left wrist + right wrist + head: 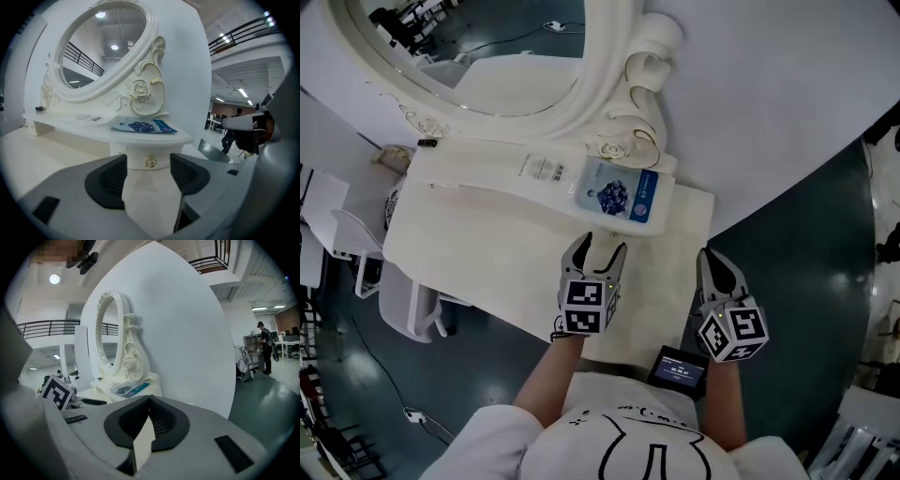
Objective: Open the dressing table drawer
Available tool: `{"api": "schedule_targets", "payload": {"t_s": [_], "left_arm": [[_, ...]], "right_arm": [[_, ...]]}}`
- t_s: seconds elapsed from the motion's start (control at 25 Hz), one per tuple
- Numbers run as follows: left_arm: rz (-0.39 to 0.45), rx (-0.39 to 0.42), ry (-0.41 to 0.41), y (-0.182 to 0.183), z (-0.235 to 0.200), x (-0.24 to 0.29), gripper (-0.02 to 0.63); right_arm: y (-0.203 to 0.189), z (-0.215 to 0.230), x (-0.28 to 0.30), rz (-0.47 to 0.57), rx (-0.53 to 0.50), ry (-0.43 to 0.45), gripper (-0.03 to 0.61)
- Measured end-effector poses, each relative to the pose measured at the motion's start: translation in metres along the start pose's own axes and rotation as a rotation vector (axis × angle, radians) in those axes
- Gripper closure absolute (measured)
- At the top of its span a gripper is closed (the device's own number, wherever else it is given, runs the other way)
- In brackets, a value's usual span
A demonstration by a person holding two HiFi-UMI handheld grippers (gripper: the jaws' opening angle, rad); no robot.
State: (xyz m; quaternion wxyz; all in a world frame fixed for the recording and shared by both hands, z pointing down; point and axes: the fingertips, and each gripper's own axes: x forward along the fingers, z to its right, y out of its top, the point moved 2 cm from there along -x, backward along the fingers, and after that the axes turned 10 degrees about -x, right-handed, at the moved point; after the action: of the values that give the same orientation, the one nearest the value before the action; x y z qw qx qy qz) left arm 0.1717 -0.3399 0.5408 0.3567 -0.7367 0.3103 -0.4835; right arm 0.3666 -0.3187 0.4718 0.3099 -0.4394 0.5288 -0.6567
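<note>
- Cream table top (487, 253) lies under both sets of jaws. There is dark glossy floor (811, 244) off to their right and a white curved wall (769, 94) beyond.
- An oval mirror (511, 47) in a carved frame stands ahead and left of the left jaws. A blue packet (623, 195) lies on the raised shelf (487, 187) just past their tips.
- The drawer (133, 161) sits under that shelf, dead ahead of my left gripper (602, 246). Its gold knob (150, 161) shows in the gap between the jaws, clear of both pads. The front is shut, so I can't see the contents.
- Left jaws are spread wide and hold nothing.
- Right gripper (713, 260) has its jaws pressed together and empty.
</note>
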Motion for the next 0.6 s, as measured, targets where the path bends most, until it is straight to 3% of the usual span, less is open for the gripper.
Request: {"api": "schedule_targets", "payload": {"t_s": [0.44,0.6], "left_arm": [[-0.068,-0.009,0.038,-0.019,-0.001,0.026,0.342],[-0.062,0.007,0.028,-0.018,0.001,0.03,0.41]], "right_arm": [[-0.023,0.011,0.009,-0.051,0.02,0.005,0.561],[-0.027,0.01,0.01,-0.059,0.026,0.006,0.561]]}}
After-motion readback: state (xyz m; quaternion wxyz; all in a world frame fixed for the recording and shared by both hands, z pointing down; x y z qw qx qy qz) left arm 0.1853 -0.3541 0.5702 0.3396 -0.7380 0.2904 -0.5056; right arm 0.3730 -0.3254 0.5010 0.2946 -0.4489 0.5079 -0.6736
